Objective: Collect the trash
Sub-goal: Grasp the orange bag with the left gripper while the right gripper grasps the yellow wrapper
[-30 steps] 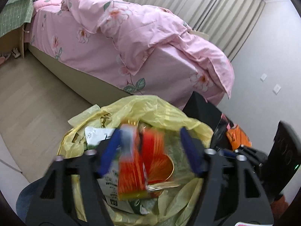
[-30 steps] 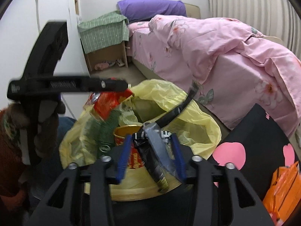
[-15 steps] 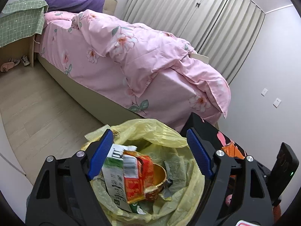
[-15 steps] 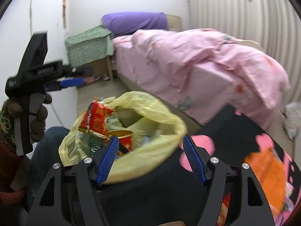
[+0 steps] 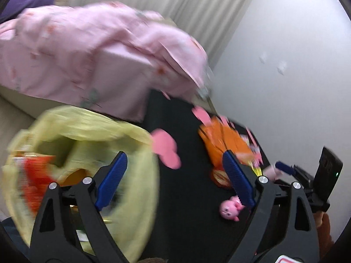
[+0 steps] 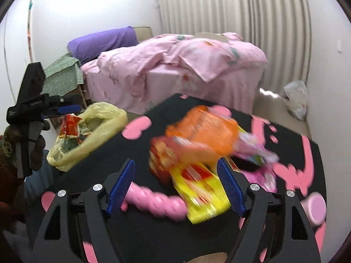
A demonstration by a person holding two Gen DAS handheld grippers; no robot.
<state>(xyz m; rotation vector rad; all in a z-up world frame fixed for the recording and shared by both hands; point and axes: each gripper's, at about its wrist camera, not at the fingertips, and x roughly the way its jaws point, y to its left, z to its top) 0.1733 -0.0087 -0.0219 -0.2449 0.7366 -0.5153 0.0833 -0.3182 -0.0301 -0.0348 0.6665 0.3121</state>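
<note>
A yellow trash bag (image 5: 87, 135) stands open at the left with a red wrapper (image 5: 37, 175) and other litter inside. My left gripper (image 5: 174, 155) hangs over the black table beside it, jaws still opening, nothing between them. An orange packet (image 5: 223, 138) lies past its right finger. In the right wrist view my right gripper (image 6: 175, 162) hovers above a heap of wrappers, jaws opening and empty: the orange packet (image 6: 204, 129), a red packet (image 6: 164, 153) and a yellow-red wrapper (image 6: 204, 188). The bag (image 6: 98, 118) is far left there.
The black table (image 6: 136, 230) has pink patterns. A pink twisted toy (image 6: 153, 199) and a pink pig figure (image 5: 230, 208) lie on it. A bed with a pink quilt (image 6: 175, 65) stands behind. A clear plastic bag (image 6: 296, 96) sits on the floor by the curtain.
Both grippers let their wrappers drop into the yellow bag, opened wider, and swung right from above the bag to over the black table.
</note>
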